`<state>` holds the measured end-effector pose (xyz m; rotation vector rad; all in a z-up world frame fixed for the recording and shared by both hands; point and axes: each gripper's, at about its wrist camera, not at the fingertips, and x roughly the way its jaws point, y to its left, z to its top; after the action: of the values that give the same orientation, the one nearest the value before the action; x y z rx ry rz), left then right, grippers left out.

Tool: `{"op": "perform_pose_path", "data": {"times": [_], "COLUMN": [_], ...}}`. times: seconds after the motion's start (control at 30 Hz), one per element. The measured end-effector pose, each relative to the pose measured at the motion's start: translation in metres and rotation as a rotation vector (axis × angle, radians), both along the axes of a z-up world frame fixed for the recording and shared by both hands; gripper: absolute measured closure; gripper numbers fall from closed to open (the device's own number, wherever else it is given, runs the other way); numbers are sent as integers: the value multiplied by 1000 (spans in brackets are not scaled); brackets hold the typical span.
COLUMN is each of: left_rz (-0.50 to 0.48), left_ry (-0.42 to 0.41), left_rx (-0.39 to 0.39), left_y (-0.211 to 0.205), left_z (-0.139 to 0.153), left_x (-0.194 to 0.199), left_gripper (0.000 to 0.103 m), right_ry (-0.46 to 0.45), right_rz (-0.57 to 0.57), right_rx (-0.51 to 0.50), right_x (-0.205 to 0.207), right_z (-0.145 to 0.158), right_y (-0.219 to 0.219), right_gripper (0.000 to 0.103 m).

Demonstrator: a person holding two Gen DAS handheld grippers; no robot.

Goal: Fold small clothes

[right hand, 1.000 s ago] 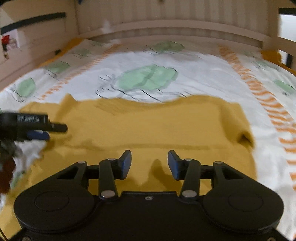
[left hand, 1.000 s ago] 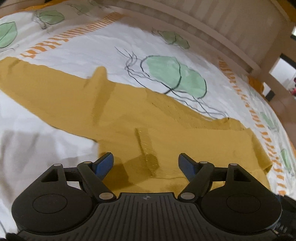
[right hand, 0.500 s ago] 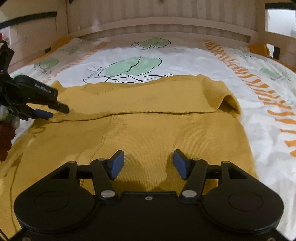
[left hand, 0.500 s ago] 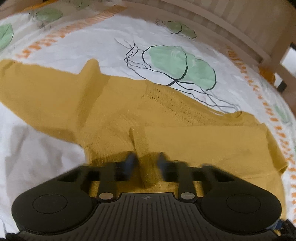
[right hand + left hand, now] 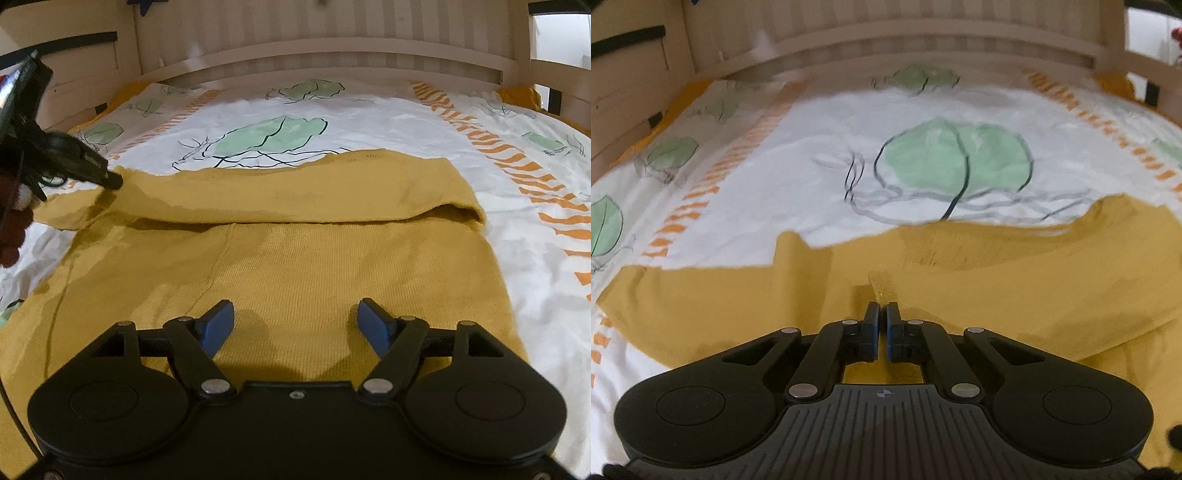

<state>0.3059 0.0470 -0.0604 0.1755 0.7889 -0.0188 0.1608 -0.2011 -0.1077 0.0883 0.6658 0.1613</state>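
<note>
A mustard-yellow knit sweater [image 5: 295, 258] lies spread on the bed, its far part folded back toward me along a crosswise crease. In the left wrist view the sweater [image 5: 997, 273] fills the lower half, and my left gripper [image 5: 882, 308] is shut on a raised pinch of its fabric. The same left gripper [image 5: 110, 181] shows at the sweater's far left corner in the right wrist view. My right gripper [image 5: 295, 321] hovers just over the sweater's near part; its jaws are opening and nothing is between the blue pads [image 5: 218, 325].
The sweater rests on a white bedsheet [image 5: 388, 122] printed with green leaves and orange dashes. A wooden slatted headboard [image 5: 332, 48] and side rails enclose the bed. A person's hand [image 5: 11, 229] holds the left gripper at the left edge.
My left gripper closed on a fold of the sweater and rolled, swinging its view toward the headboard. My right gripper's jaws widened and it sank closer to the sweater.
</note>
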Motion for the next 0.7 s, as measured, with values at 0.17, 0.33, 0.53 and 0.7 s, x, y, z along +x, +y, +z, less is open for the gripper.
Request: {"op": "perform_pose_path", "data": {"times": [0.17,0.33,0.53,0.7], "left_rz": [63,57,47,45], "left_ry": [92,38,-6,-10], "left_rx": [-52,-96,-97,-84], "left_y": [16,24,24,21], "left_z": [-26,-32,-39,-42], "left_x": [5,-7,-11,-9], "left_gripper": [96,96,96,96], "right_ry": [8,13,53,-50], "right_rz": [18,35,59,47], "right_rx": [2,-32,-34,-23], "right_x": [2,4,8,20], "right_z": [-3,-5,4,43], "right_y": [2,9,7,-6], "right_gripper": [18,11,14,21]}}
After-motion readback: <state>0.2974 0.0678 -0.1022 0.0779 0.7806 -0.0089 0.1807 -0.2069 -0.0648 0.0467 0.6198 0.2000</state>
